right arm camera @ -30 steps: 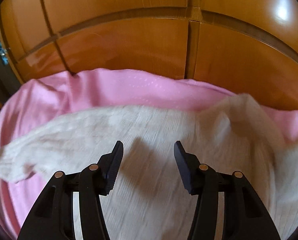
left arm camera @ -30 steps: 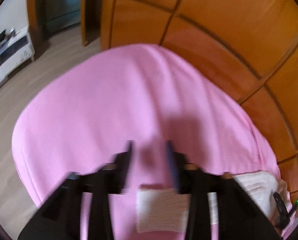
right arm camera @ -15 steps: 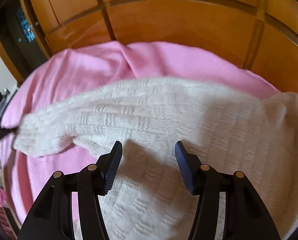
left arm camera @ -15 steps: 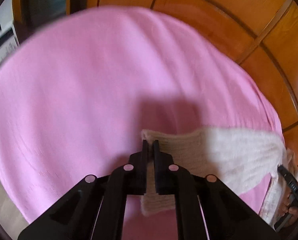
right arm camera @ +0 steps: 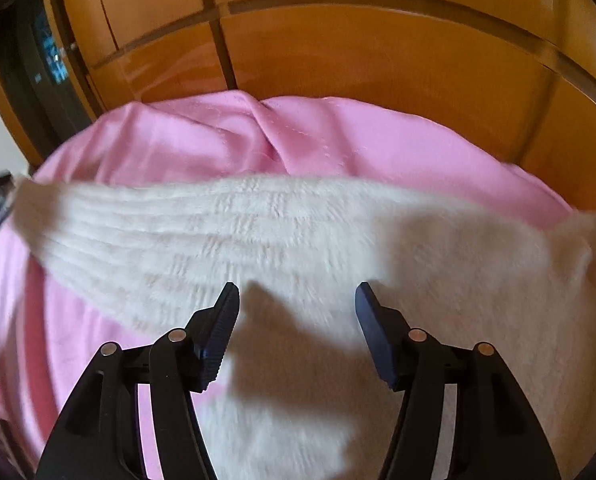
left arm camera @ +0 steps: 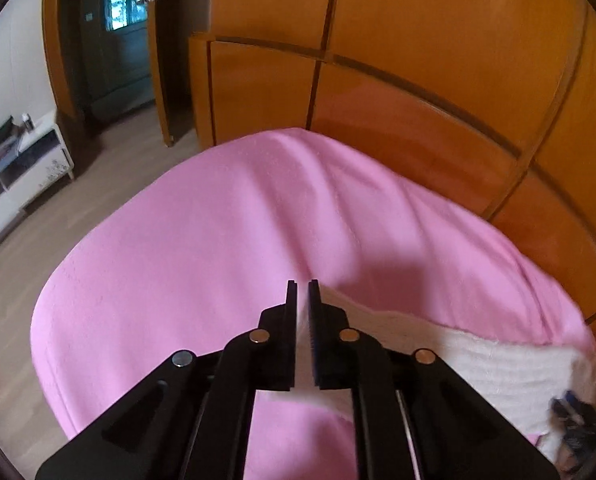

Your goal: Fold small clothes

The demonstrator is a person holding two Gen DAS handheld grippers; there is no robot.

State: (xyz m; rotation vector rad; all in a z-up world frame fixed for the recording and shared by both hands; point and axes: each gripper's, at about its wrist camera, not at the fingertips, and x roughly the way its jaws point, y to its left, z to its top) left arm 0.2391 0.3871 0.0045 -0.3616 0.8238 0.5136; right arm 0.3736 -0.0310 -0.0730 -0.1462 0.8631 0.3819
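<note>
One cream-white knitted garment (right arm camera: pixel 298 240) lay across one pink bedsheet (left arm camera: pixel 218 240) that covered the bed, with a wall of glossy orange-brown wooden panels (right arm camera: pixel 377 60) rising directly behind it. Two black two-finger grippers were in view, one per camera. The left gripper (left arm camera: pixel 302 292) had its jaws drawn nearly together, leaving only a thin slit, and they had just eased apart a little; an end of the white knit sat pinched in that slit, the fabric showing pale between the pads and trailing away to the right over the sheet. The right gripper (right arm camera: pixel 297 300) hung above the broad middle of the garment with its jaws standing wide, having just opened further, and nothing was caught between them; its shadow fell on the knit below. In the right wrist view one long sleeve-like part of the garment stretched off to the left. In the left wrist view one white low cabinet (left arm camera: pixel 22 184) stood on the wooden floor (left arm camera: pixel 98 184) at the left, near one dark doorway (left arm camera: pixel 118 40).
</note>
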